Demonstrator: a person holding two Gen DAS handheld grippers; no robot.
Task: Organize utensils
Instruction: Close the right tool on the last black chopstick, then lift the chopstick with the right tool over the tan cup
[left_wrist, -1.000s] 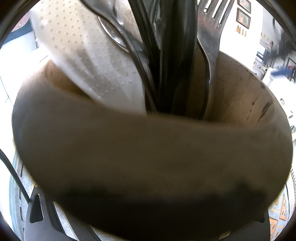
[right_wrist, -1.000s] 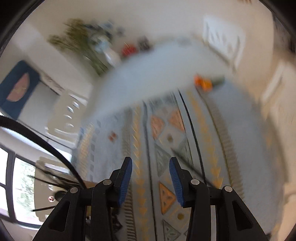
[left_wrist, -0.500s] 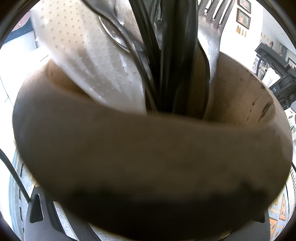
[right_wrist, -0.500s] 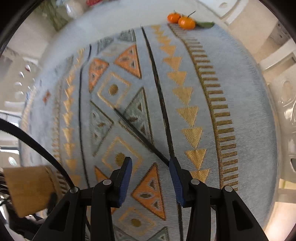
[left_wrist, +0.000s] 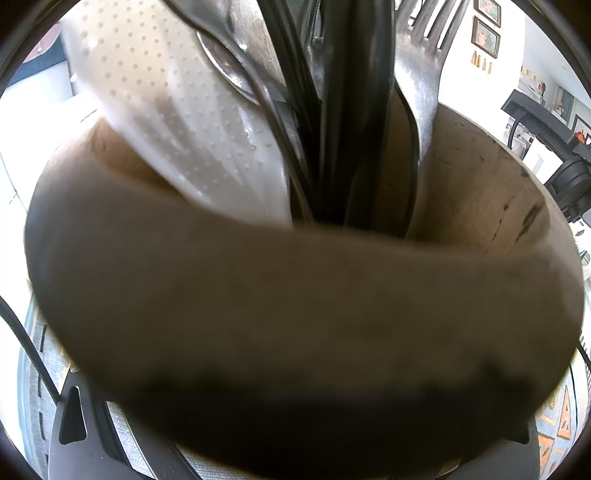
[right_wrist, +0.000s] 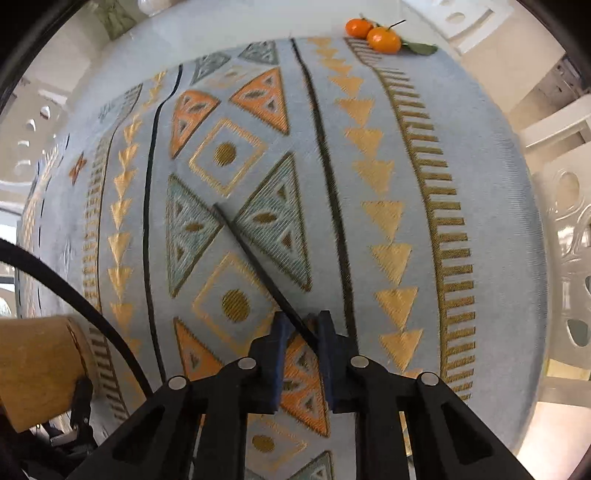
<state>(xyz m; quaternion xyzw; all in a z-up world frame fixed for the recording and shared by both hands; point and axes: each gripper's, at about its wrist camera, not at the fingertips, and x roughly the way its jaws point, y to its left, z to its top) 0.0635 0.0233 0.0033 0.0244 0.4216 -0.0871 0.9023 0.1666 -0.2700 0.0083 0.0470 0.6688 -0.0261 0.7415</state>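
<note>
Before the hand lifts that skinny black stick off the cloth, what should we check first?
1. The right gripper fingers have just been closing and the black stick runs between them: ok.
2. Fingers really pinching it: cannot tell.
3. Rest of the stick lies flat on the patterned cloth, nothing on top: ok.
4. Oranges are far from the stick: ok.
5. The wooden cup has free room on its right side, beside the fork and white spatula: ok.
6. Left gripper holding the cup: cannot tell.
</note>
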